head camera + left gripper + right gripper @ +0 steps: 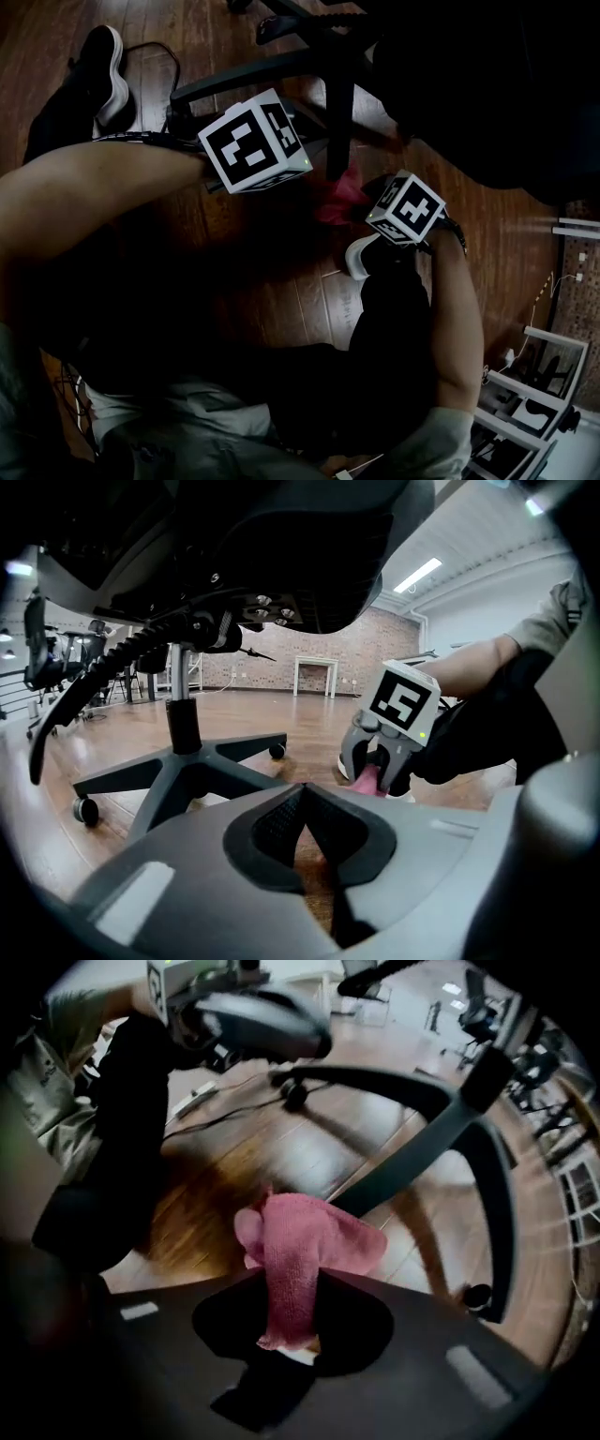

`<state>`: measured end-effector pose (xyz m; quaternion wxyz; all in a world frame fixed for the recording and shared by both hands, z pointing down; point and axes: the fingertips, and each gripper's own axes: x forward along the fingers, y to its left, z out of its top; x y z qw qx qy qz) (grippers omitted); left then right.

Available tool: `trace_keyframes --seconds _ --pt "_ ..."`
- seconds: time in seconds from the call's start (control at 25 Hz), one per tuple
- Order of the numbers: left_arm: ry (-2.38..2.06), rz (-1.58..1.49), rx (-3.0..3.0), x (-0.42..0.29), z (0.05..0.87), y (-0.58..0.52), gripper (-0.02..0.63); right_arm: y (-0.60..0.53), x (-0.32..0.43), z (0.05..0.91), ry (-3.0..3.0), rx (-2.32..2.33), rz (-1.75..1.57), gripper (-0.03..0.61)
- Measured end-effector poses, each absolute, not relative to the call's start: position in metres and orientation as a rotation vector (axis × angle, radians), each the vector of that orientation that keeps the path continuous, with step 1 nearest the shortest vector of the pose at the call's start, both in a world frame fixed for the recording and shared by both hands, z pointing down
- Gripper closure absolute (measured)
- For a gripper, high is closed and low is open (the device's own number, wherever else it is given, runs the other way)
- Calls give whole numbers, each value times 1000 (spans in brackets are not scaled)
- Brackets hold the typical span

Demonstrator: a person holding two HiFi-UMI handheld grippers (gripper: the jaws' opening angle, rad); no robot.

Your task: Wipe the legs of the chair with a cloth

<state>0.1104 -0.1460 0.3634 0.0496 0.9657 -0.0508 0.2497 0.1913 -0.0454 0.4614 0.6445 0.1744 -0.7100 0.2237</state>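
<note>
The office chair's black star base (281,75) and column (339,122) stand on the wood floor at the top of the head view. My right gripper (291,1321) is shut on a pink cloth (300,1251), which bunches out past the jaws right beside one sloping chair leg (422,1147); whether it touches the leg I cannot tell. From above, the cloth (342,192) shows just below the column, by the right gripper (370,211). My left gripper (305,827) is shut and empty, level with the base (178,775), and faces the right gripper (380,766).
A caster (478,1296) ends the far leg. A black cable (225,1115) runs over the floor behind the base. The person's shoes (103,70) (361,258) rest near the chair. White shelving (553,375) stands at the right; other chairs (47,658) stand far back.
</note>
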Motion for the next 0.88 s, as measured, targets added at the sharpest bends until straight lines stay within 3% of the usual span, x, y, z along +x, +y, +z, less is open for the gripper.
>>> trace_keyframes --seconds 0.12,0.44,0.88 --pt "-135 761 2945 113 362 -138 607 -32 197 466 -1576 325 492 480" --pt "-110 795 2932 110 375 -129 607 -164 171 419 -1895 990 221 477" --pt "-411 769 2914 141 360 -169 607 -51 203 477 -1653 453 652 480"
